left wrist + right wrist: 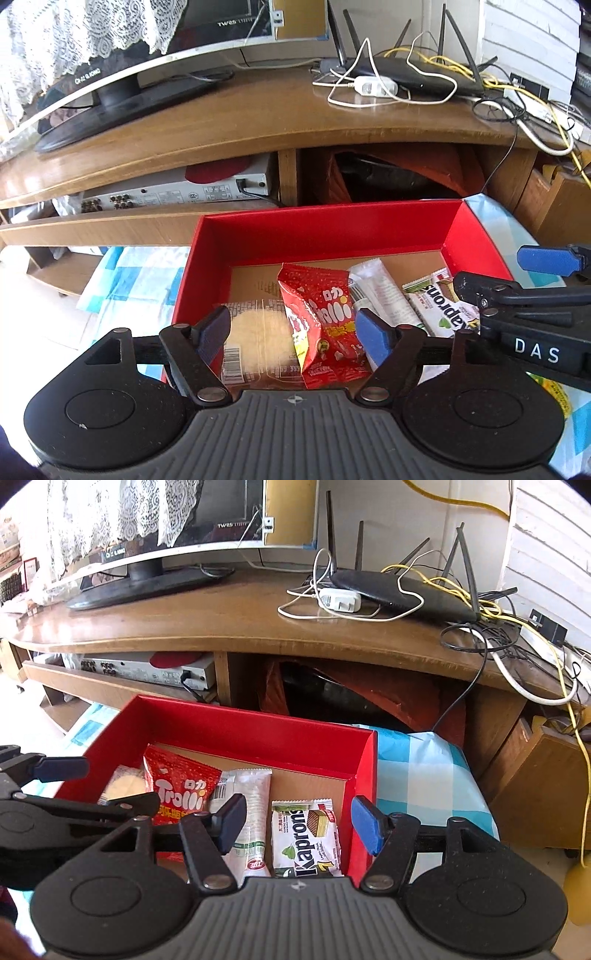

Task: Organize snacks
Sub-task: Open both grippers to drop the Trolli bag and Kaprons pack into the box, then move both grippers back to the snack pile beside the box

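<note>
A red box stands on a blue checked cloth and holds several snacks in a row: a clear-wrapped pale bun, a red Trolli bag, a white packet and a Kaprons wafer pack. My left gripper is open and empty, hovering above the bun and the Trolli bag. My right gripper is open and empty above the white packet and the Kaprons pack. Each gripper shows at the edge of the other's view.
A wooden TV stand rises behind the box, with a TV, a router and tangled cables on top. An audio unit sits on its shelf. The checked cloth extends right of the box.
</note>
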Tool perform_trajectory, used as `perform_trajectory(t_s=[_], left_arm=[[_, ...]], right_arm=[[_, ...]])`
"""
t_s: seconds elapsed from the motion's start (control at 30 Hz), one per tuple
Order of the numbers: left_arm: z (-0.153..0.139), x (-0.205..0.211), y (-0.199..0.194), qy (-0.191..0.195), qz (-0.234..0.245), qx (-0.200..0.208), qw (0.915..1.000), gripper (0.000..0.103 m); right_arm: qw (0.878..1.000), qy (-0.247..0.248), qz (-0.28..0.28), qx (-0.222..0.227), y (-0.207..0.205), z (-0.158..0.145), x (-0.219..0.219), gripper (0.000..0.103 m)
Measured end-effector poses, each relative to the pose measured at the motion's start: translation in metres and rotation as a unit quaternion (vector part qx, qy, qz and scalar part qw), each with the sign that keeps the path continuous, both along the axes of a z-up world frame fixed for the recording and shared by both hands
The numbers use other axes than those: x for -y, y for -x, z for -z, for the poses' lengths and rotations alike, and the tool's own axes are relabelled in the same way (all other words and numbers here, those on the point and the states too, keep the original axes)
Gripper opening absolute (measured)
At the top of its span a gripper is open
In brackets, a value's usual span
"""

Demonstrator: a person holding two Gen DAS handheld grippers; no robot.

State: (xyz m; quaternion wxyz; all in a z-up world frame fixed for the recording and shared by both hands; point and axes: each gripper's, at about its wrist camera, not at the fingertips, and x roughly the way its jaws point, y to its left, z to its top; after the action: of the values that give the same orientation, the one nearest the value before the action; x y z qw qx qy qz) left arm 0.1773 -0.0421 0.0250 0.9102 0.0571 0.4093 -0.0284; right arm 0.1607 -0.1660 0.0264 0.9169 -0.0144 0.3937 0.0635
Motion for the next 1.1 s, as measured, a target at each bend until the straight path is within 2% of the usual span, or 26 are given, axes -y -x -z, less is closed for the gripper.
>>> perform_trajectory(t_s=[0.6, 1.1], left_arm=[[-0.013, 0.001, 0.037, 0.014, 0.015, 0.007, 0.9998, 0.083], [0.002, -0.001, 0.072, 0.029, 0.027, -0.026, 0.9989, 0.085]], right_arm=[[1.000, -0.024, 0.011, 0.000, 0.044, -0.014, 0.009, 0.067], [0.999, -0.026, 0.005, -0.037, 0.079, -0.003, 0.013, 0.072]])
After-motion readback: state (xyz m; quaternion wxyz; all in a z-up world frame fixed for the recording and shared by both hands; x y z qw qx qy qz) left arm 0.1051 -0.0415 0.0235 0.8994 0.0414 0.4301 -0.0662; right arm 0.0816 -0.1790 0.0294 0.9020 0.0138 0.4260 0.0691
